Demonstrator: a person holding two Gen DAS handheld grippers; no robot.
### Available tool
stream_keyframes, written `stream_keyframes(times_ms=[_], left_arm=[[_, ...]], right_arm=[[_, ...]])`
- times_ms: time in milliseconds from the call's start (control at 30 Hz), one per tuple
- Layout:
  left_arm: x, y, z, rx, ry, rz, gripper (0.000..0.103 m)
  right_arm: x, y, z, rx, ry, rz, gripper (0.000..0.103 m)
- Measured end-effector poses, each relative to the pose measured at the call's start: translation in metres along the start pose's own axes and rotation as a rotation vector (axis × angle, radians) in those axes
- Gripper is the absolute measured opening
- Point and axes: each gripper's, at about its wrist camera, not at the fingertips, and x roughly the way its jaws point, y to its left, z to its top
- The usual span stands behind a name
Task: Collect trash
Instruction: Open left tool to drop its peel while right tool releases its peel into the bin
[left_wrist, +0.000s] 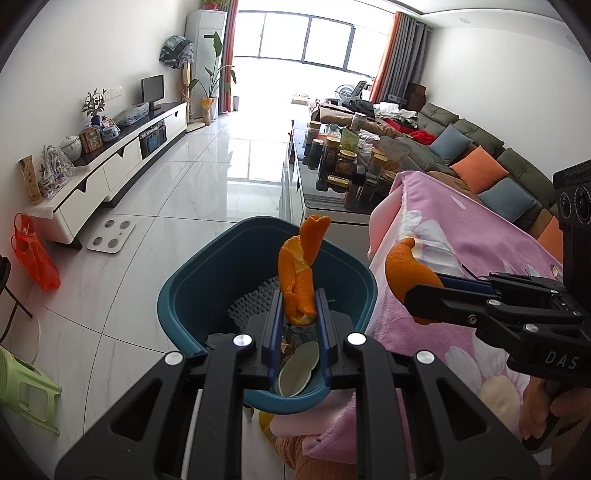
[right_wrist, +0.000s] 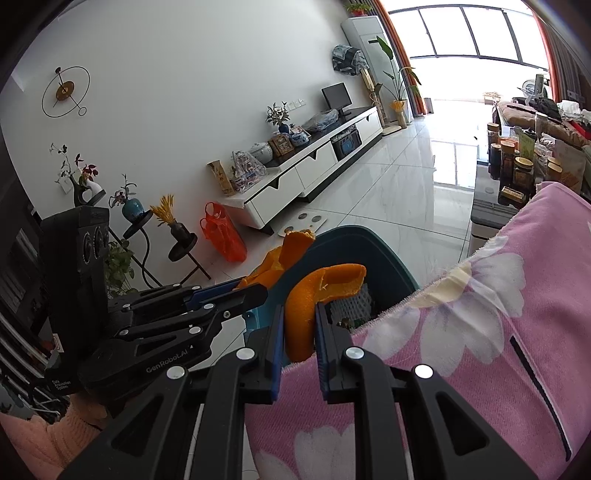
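While the dark teal plastic waste bin (left_wrist: 207, 280) is standing on the glossy white tiled floor (left_wrist: 147, 229) just beside the pink flower-printed cloth (left_wrist: 461, 258), a curled strip of orange peel (left_wrist: 301, 273) is being held upright by the left tool (left_wrist: 298, 306), whose blue-padded jaws are being kept narrow and pressed against the strip's lower end, directly above the bin's open mouth. A second, rounder piece of orange peel (right_wrist: 314, 306) is being pinched in the same narrow way by the right tool (right_wrist: 300, 332), which is being held over the edge of the pink cloth, just beside the bin's rim (right_wrist: 399, 266) and near the left tool. Inside the bin, a white foam netting sleeve (left_wrist: 255, 299) and a pale oval disc (left_wrist: 297, 369) are being shown lying at the bottom. A hand (left_wrist: 550, 410) in a peach knitted sleeve is being seen on the right tool's grip.
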Motion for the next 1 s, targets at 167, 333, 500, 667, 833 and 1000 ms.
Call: stream_keyframes(times_ms=[167,333,500,667,833,1000], left_arm=[[0.008,0.000,-0.001,-0.001,0.012,0.007,0.017],[0.018,0.004,-0.001,-0.012,0.031,0.017,0.017],[0.031,0.010,-0.003,-0.030,0.061,0.021,0.017],[0.049,0.017,-0.002,-0.053,0.097,0.025,0.017],[0.068,0.023,-0.005,-0.078,0.136,0.006,0.017],[0.074,0.027,-0.007,-0.096,0.144,0.015,0.018]], right_arm=[[0.009,0.000,0.003,-0.004,0.019,-0.003,0.014],[0.021,0.002,0.007,-0.006,0.042,-0.011,0.014],[0.036,0.003,0.013,-0.004,0.074,-0.028,0.014],[0.053,-0.001,0.019,0.000,0.109,-0.051,0.015],[0.067,-0.011,0.023,0.037,0.146,-0.059,0.016],[0.068,-0.015,0.023,0.057,0.151,-0.061,0.019]])
